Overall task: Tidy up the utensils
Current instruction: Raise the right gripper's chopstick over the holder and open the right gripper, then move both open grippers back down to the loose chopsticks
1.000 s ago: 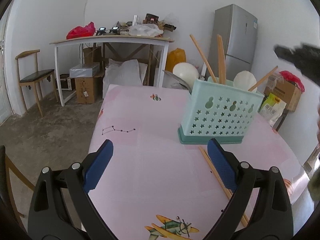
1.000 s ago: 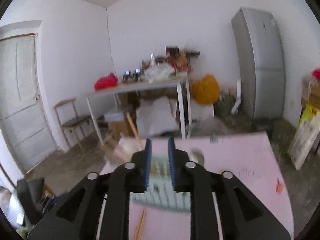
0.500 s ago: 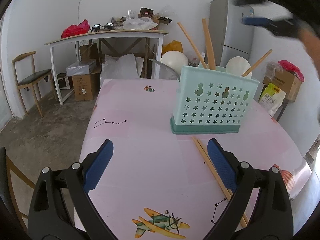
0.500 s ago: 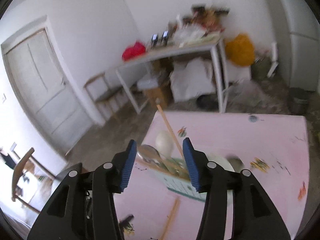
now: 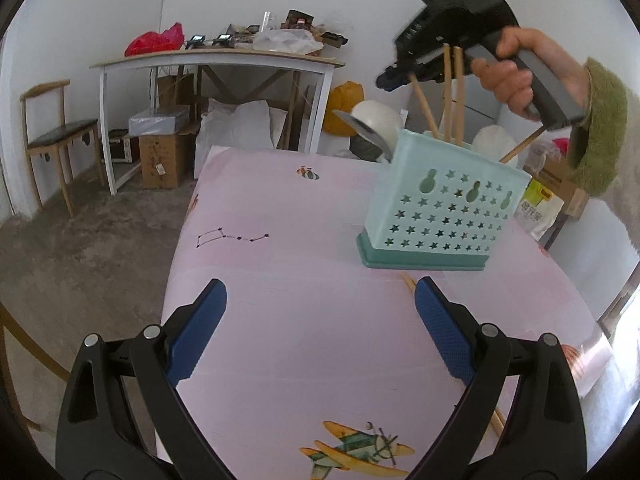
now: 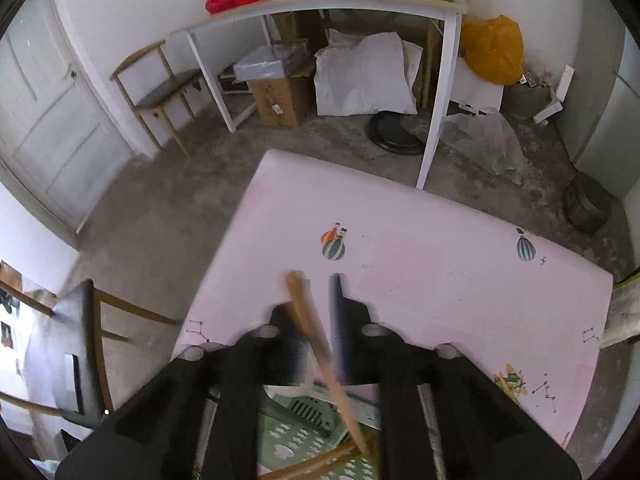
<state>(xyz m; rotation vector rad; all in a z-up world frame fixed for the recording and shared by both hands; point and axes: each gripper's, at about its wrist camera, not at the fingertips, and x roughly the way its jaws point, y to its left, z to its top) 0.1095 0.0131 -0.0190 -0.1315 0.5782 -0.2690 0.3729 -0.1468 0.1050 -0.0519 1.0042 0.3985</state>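
Note:
A mint-green star-punched utensil holder (image 5: 440,216) stands on the pink tablecloth (image 5: 280,280). It holds several wooden chopsticks, two white spoons (image 5: 378,118) and a metal ladle (image 5: 360,128). My right gripper (image 5: 394,76) hovers over the holder and points down at it. Its jaws are closing on the top of a leaning chopstick (image 5: 426,112). In the right wrist view that chopstick (image 6: 320,344) rises between the blue pads of the right gripper (image 6: 314,292), above the holder (image 6: 316,420). My left gripper (image 5: 320,292) stands open and empty in front of the holder. A loose chopstick pair (image 5: 410,282) lies by its right finger.
A hand in a green fuzzy sleeve (image 5: 596,120) holds the right gripper. Beyond the table stand a white side table (image 5: 216,60) with clutter, a wooden chair (image 5: 60,136), boxes and bags on the floor. A chair back (image 6: 80,344) sits at the table's left edge.
The right gripper swung over the holder and tipped downward; its jaws opened wide, then closed around a chopstick top. The left gripper stayed open, shifting only slightly.

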